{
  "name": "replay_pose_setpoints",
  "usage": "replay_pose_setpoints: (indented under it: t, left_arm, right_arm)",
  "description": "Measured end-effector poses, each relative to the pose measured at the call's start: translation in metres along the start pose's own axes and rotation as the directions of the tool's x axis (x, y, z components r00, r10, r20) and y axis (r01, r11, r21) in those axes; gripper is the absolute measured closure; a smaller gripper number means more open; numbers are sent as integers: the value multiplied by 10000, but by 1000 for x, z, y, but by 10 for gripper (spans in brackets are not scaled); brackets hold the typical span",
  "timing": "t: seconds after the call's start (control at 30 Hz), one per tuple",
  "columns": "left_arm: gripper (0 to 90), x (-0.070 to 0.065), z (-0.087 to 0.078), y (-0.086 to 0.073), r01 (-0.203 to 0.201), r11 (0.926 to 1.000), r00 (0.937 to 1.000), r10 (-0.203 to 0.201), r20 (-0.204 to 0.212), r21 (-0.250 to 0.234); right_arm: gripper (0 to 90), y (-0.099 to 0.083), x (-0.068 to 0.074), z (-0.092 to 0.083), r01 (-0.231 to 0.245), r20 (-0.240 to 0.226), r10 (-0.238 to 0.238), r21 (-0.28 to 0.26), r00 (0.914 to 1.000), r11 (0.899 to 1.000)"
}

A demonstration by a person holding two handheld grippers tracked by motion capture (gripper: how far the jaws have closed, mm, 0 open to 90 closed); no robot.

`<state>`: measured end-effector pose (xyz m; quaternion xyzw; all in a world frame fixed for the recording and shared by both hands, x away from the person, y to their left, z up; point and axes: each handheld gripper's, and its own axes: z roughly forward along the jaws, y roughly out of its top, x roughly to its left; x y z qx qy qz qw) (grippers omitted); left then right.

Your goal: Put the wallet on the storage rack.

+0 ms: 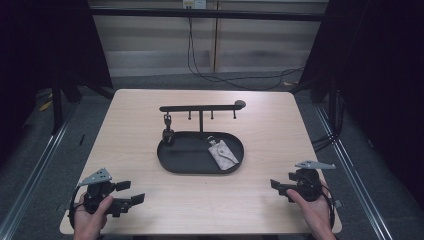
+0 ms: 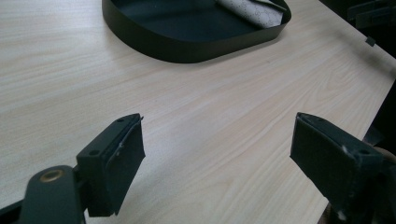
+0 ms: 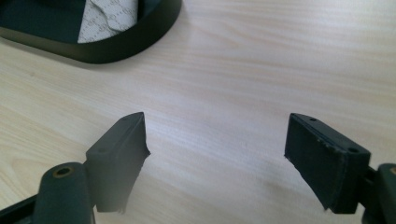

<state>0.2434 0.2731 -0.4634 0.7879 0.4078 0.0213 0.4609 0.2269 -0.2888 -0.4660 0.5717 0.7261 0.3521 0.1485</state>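
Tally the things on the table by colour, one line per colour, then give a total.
Black: 4, namely the left gripper, the right gripper, the oval tray with its hook rack, and a small item hanging from a hook.
Grey: 1, the pouch.
Total: 5

Grey patterned pouch (image 1: 223,155) lies flat in black tray (image 1: 200,167).

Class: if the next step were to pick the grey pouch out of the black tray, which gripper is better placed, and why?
Probably the right gripper. The grey pouch lies in the right half of the black tray, nearer that side; the left gripper sits farther off. Both are open.
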Motion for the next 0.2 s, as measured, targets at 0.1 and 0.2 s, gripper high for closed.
replay_pose_setpoints:
  t: [0.1, 0.2]
  left_arm:
    - [172, 0, 0, 0, -36, 10000, 10000, 36, 17, 0]
    - [171, 0, 1, 1, -60, 10000, 9999, 60, 95, -26]
  right_arm:
    - [203, -7, -5, 3, -40, 13, 40, 226, 10000, 9997]
    - [186, -10, -9, 9, -63, 42, 60, 689, 10000, 9976]
